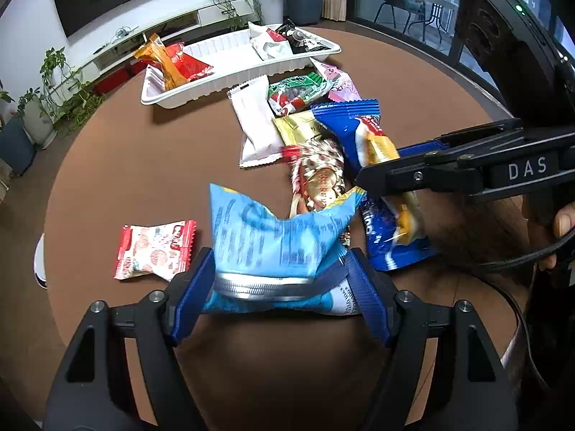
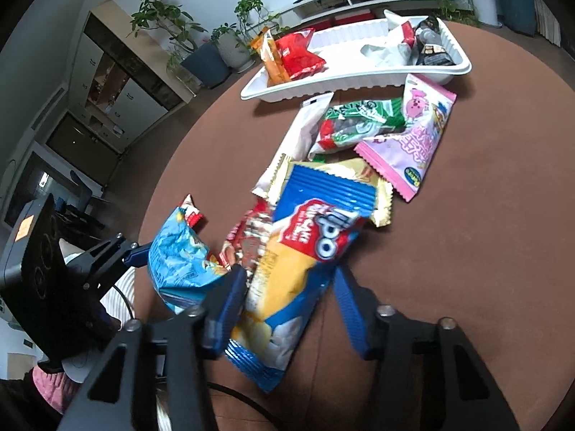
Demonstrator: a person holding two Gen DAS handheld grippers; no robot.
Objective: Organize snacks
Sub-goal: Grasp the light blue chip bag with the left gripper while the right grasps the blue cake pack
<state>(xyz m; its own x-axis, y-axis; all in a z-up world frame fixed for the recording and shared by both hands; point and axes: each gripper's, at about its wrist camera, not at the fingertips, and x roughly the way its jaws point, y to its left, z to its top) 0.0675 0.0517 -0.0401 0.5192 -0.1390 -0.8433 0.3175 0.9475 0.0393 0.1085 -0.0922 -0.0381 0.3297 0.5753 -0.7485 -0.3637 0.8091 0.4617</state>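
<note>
Above the brown desk (image 1: 143, 165), the left gripper (image 1: 280, 283) is clamped on a light blue packet (image 1: 273, 237); the right gripper (image 2: 287, 298) stands apart around a Tipo packet (image 2: 298, 262).

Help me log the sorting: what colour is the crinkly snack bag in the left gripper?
Light blue crinkly snack bag, clearest in the left wrist view.

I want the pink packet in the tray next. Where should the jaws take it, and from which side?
Grip the pink packet by its near crimped end, the zigzag seal closest to the right gripper, coming from the table's open right side. That flat end lies free on the table, while the far end is beside the tray and the left edge is overlapped by the green packet.
</note>
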